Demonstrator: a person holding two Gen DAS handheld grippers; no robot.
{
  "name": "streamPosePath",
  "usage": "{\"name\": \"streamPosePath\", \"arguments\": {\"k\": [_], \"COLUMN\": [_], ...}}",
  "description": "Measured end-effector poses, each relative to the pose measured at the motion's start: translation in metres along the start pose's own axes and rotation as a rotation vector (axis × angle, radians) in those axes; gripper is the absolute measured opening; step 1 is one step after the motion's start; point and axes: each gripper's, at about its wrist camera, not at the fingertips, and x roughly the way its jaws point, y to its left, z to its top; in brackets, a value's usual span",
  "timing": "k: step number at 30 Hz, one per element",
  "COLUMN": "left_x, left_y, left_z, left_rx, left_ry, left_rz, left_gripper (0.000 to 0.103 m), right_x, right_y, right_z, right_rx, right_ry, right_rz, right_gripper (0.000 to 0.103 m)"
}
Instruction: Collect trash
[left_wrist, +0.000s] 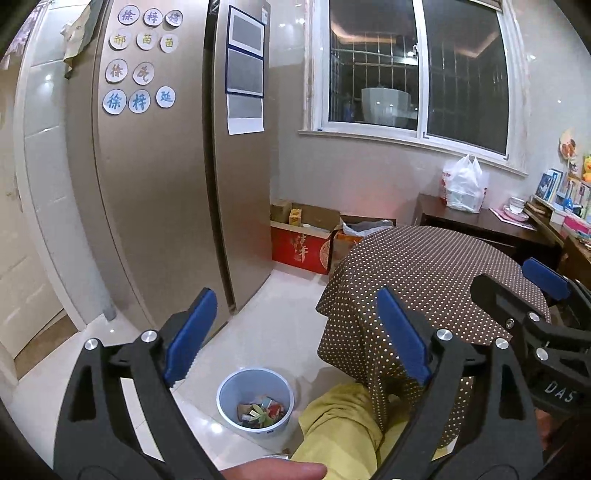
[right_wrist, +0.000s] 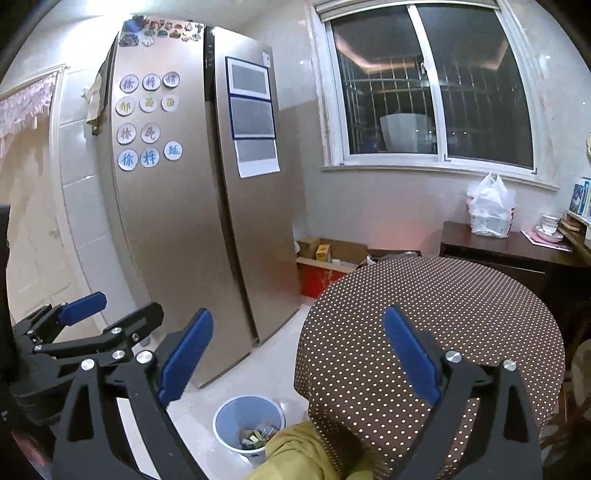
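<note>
- Fridge (left_wrist: 155, 192): round character magnets (left_wrist: 138, 59), "徐", "梓", "延" legible.
- Left gripper (left_wrist: 295, 339): jaws spread wide, empty.
- Right gripper (right_wrist: 295, 350): likewise wide, empty.
- Bin (left_wrist: 255, 400): mixed wrappers inside.

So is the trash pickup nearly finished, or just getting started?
Looks nearly finished. Colourful scraps already lie in the round light-blue plastic bin on the floor. Both grippers, left and right, have open jaws holding nothing. The brown polka-dot tablecloth shows no trash left.
</note>
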Motion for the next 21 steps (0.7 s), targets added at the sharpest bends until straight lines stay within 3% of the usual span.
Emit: {"name": "streamPosePath", "arguments": {"k": [21], "left_x": [-0.0015], "left_y": [-0.0038], "left_z": [-0.002], "left_rx": [-0.002], "left_ry": [-0.002], "left_rz": [0.01], "left_gripper": [0.087], "right_x": [0.0012], "right_y": [0.0008], "right_z": [0.0001], "right_rx": [0.001], "right_ry": [0.013], "right_rz": [-0.021], "right_gripper": [0.093]}}
